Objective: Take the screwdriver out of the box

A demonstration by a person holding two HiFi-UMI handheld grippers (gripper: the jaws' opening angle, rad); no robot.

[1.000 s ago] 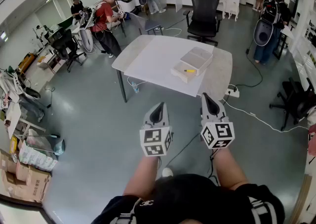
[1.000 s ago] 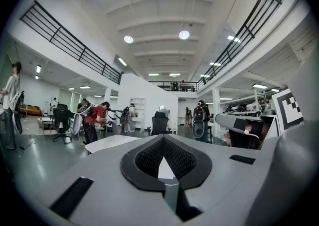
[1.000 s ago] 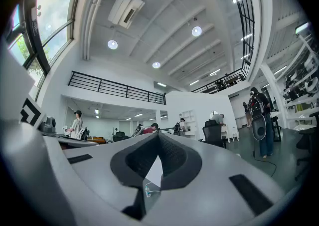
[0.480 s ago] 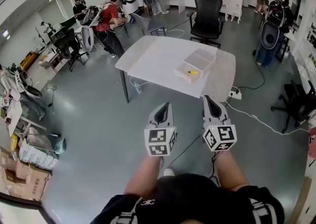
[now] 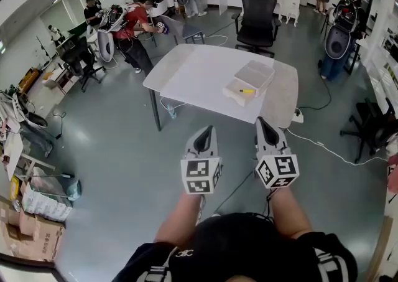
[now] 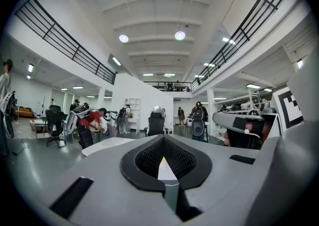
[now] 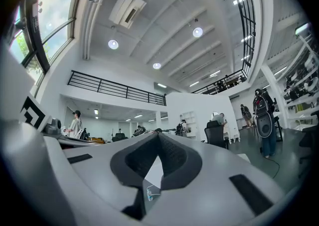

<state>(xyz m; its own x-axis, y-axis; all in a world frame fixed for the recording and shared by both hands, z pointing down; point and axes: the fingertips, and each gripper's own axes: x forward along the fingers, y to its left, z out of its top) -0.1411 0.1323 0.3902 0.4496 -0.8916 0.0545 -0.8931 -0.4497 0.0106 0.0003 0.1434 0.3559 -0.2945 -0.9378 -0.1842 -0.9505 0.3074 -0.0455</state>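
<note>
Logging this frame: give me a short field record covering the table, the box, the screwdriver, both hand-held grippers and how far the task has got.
table: white, ahead of the person across open floor
box: pale, on the right part of the table
screwdriver: yellow, lying inside the box
left hand-held gripper: jaws together, nothing between them, short of the table
right hand-held gripper: jaws together, nothing between them, short of the table
task status: not begun; the screwdriver is untouched in the box
</note>
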